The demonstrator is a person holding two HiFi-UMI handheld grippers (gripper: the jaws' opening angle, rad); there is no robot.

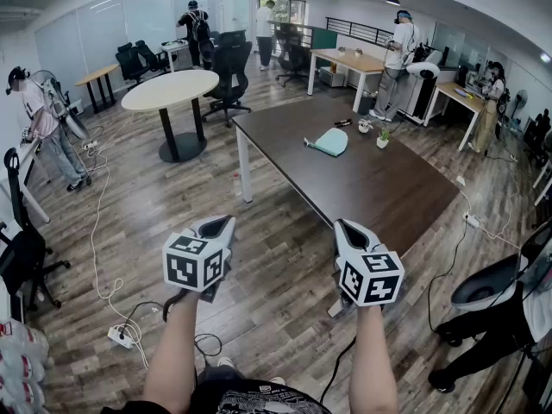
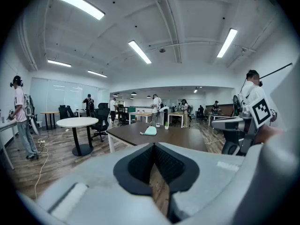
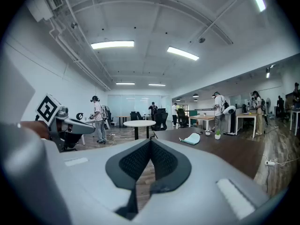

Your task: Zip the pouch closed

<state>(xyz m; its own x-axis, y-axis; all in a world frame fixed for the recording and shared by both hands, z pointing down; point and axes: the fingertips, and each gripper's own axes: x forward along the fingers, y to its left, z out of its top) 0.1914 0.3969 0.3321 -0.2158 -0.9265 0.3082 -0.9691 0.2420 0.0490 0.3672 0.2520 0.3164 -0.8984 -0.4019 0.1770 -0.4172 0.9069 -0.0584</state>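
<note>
- The pouch [image 1: 330, 142], pale teal and flat, lies on the far half of the dark table [image 1: 379, 197], with a small dark tab sticking out at its left end
- From this far off, none of the views shows whether its zip is open or partly drawn
- The left gripper [image 1: 220, 223] and the right gripper [image 1: 348, 228] hang side by side over the wooden floor, short of the table's near edge and well apart from the pouch
- The left gripper's jaws are pressed together with nothing between them; only floor shows through the slit below the pads
- The right gripper's jaws are likewise closed and empty
- Both point roughly level toward the table, which looks like a carrying posture for the walk up; it keeps the pouch in sight ahead in each gripper view
- Judged from this, the zipping has not begun and the step in hand is the approach
- The likely need next is for the jaws to part, so that one gripper pins an end of the pouch and the other takes the pull
- A small potted plant [image 1: 382, 136] and a white cup [image 1: 365, 126] stand near the pouch's right side, so a reach from that side risks knocking them
</note>
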